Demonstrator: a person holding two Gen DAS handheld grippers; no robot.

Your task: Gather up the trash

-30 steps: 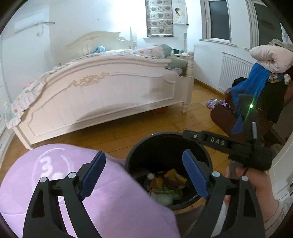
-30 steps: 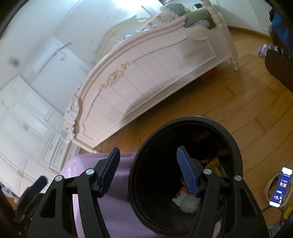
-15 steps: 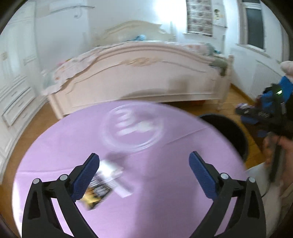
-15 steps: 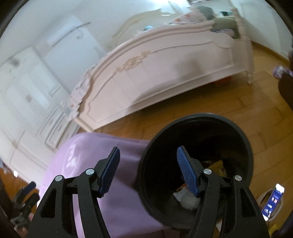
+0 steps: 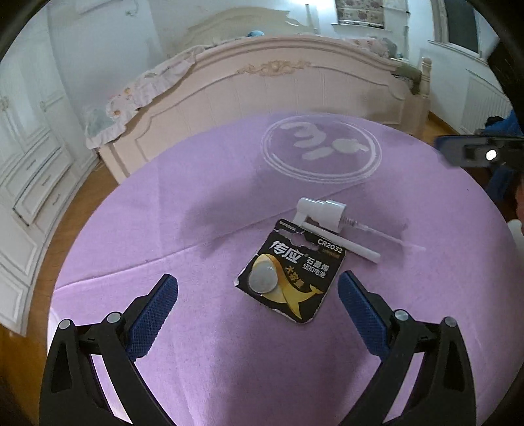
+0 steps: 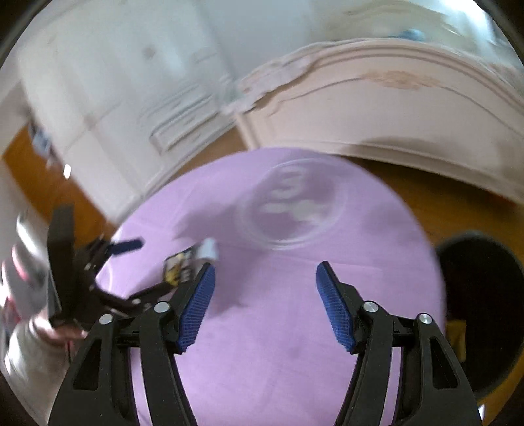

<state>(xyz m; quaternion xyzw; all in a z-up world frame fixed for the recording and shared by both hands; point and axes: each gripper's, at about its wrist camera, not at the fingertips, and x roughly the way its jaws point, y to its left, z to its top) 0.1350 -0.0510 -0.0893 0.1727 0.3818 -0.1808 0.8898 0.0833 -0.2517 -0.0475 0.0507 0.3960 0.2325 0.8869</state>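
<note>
While left gripper (image 5: 258, 295) hangs wide, empty, battery card (image 5: 291, 278) at 12 o'clock: should pinch raised edge; right gripper (image 6: 263, 295) half-open, empty.

A home bedroom. Dominated by a cream bed (image 5: 278, 88) with a carved, gilt-trimmed footboard and floral bedding draped over its left side. Left of the bed, white panelled wardrobe doors and drawers (image 5: 29, 157); right of it, a window (image 5: 458, 29) above a white radiator (image 5: 484, 101). Honey-coloured wooden floor (image 6: 458, 203) under the bed, and in front of it a round table with a lilac cloth (image 5: 229, 327); a black waste bin (image 6: 484, 295) beside that table.
</note>
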